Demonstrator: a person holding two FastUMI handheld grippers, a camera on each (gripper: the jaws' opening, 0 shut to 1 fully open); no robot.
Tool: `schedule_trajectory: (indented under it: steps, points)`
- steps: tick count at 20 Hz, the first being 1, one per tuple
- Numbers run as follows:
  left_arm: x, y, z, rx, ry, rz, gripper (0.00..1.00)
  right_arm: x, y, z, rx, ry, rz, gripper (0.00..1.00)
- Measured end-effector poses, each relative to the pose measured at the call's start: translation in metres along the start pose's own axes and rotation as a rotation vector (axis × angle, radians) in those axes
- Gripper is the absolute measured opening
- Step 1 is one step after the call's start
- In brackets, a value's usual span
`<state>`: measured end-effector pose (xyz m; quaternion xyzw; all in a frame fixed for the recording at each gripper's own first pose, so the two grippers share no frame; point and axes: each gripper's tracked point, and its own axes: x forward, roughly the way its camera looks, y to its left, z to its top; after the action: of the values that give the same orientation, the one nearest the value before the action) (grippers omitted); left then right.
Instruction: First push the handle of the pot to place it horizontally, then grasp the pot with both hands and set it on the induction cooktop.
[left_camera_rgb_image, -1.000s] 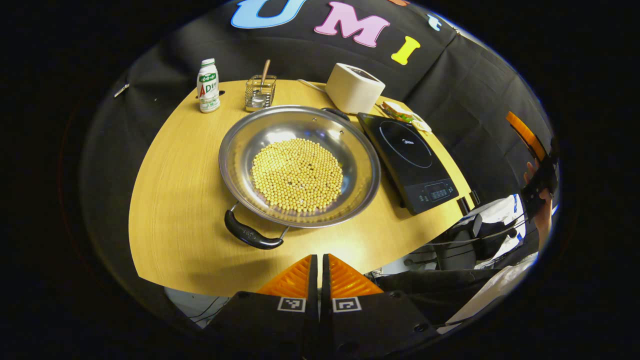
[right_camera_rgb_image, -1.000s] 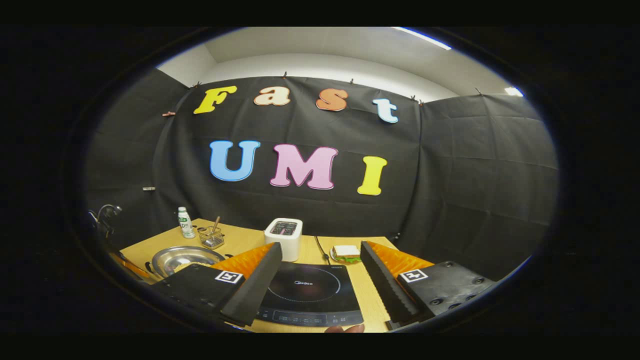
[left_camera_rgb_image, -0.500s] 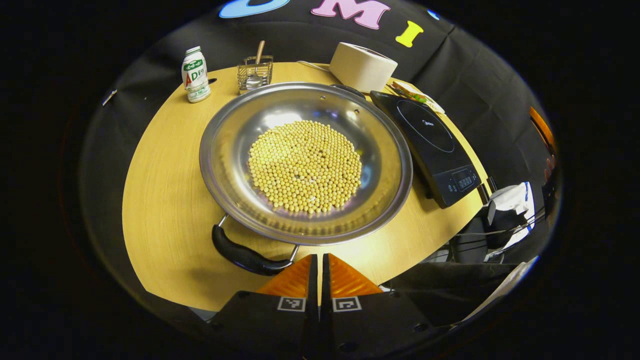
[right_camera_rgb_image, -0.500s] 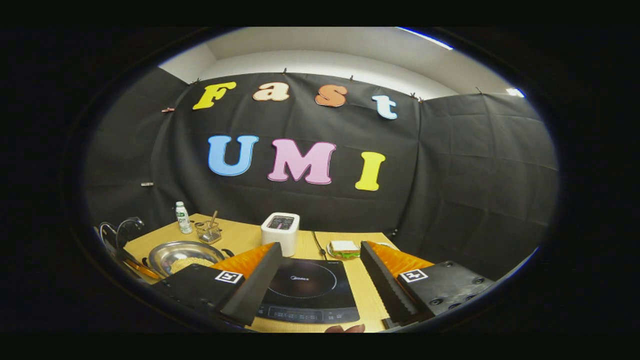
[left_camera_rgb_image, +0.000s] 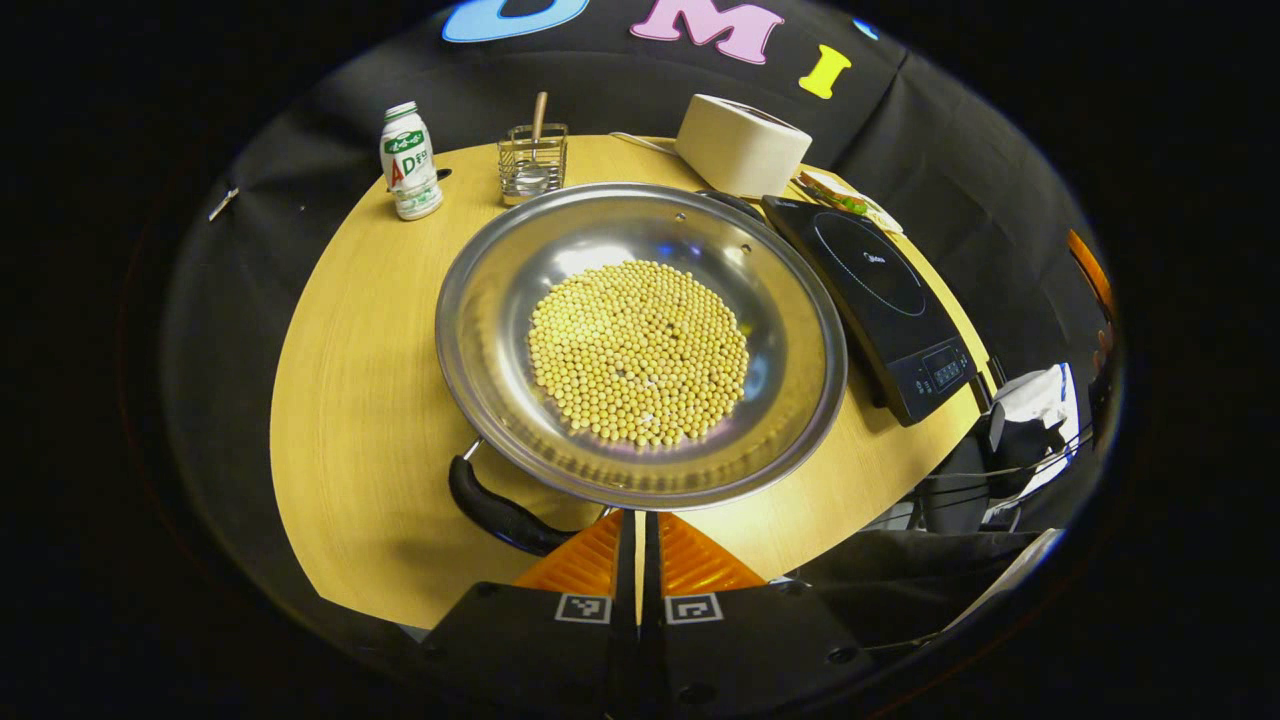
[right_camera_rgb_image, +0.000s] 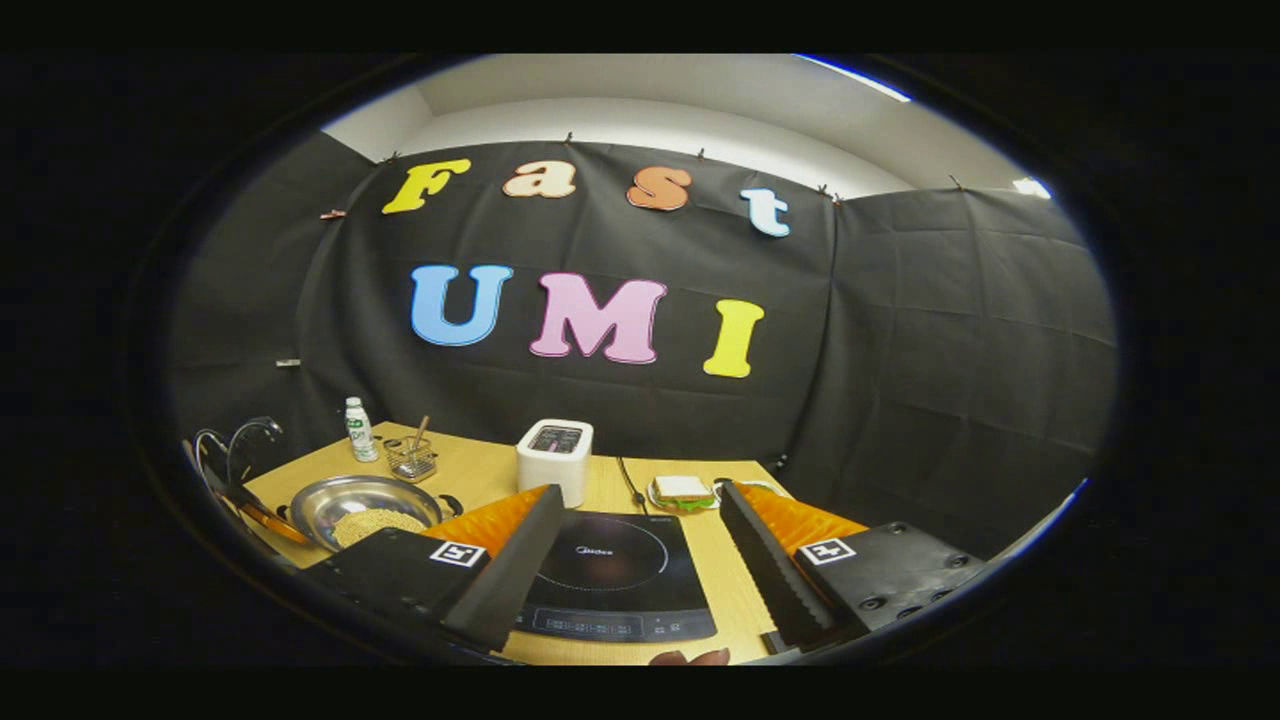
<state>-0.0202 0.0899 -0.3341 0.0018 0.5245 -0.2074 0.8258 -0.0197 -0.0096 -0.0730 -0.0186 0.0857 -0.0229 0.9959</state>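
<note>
A wide steel pot (left_camera_rgb_image: 480, 300) holding yellow beans sits mid-table in the left gripper view. Its near black handle (left_camera_rgb_image: 500, 515) points toward me, left of my fingers; the far handle (left_camera_rgb_image: 730, 203) peeks over the rim. My left gripper (left_camera_rgb_image: 638, 525) is shut with nothing in it, its tips just beside the near handle's right end, below the rim. The black induction cooktop (left_camera_rgb_image: 880, 290) lies right of the pot. In the right gripper view my right gripper (right_camera_rgb_image: 640, 550) hangs open above the cooktop (right_camera_rgb_image: 615, 580); the pot (right_camera_rgb_image: 360, 500) sits far left.
At the table's back stand a small bottle (left_camera_rgb_image: 409, 172), a wire holder with a spoon (left_camera_rgb_image: 532, 165), a white box-shaped appliance (left_camera_rgb_image: 741, 145) and a sandwich (left_camera_rgb_image: 840, 198). The table's front edge (left_camera_rgb_image: 400, 600) lies close under my left gripper. A chair and cables (left_camera_rgb_image: 1000, 450) sit off right.
My left gripper has come close to the pot, which now looms larger, and its tips now reach the near handle's right end. The right gripper has shifted slightly and stayed open.
</note>
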Motion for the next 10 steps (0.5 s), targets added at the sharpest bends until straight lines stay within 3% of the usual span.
schedule_trajectory:
  steps: [10]
  points:
    - [-0.003,0.052,0.011,-0.005,0.0,0.039,0.05,-0.005,0.015,-0.004,-0.035,0.013,-0.003,0.98]
